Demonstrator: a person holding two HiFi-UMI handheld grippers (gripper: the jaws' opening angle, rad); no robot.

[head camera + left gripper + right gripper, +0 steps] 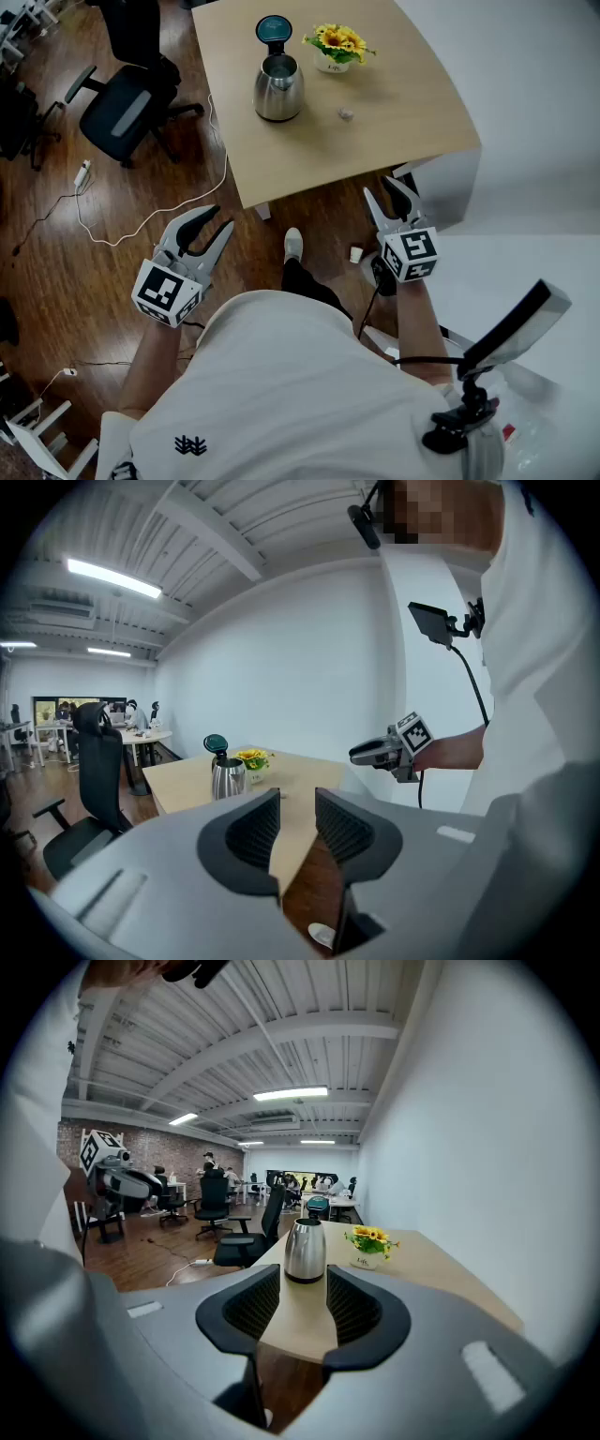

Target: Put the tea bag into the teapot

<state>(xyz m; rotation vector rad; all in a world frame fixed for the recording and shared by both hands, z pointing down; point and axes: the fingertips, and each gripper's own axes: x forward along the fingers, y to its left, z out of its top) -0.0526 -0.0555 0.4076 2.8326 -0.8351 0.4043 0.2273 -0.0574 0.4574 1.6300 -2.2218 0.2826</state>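
Teapot (278,89) w/ lid up, tea bag (346,113) nearby on table (412,103).

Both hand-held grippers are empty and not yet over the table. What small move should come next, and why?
Probably bring the right hand-held gripper forward over the table, toward the tea bag. Its jaws stand open with nothing between them, short of the table edge. The small tea bag lies on that side of the teapot, whose lid is up.
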